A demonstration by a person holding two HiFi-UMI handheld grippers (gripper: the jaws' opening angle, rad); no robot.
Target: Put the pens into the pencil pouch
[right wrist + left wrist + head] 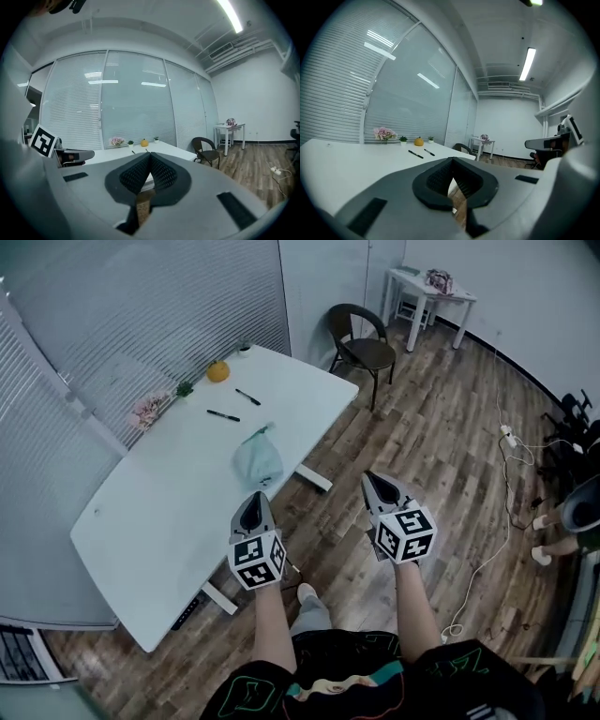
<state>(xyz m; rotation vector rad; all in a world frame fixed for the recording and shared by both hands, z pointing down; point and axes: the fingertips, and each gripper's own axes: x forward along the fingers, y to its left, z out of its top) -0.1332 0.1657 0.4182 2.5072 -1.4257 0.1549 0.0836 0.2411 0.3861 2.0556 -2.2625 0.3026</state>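
Note:
Two black pens lie on the white table point(141, 521): one point(223, 415) near the middle, the other point(247, 397) farther back. A pale teal pencil pouch point(257, 460) rests near the table's right edge. My left gripper point(252, 510) is shut and empty, held over the floor just off the table's edge, short of the pouch. My right gripper point(379, 487) is shut and empty too, over the wooden floor to the right. Far ahead in the left gripper view are both pens point(415, 154) point(429, 152); its jaws point(451, 180) are pressed together. The right gripper's jaws point(149, 172) are also together.
A small orange pumpkin point(217, 372), a tiny plant point(184, 388) and pink flowers point(148, 410) stand at the table's back by the blinds. A dark chair point(361, 343) stands beyond the table, a small white side table point(429, 292) in the corner. Cables point(506, 442) lie on the floor at right.

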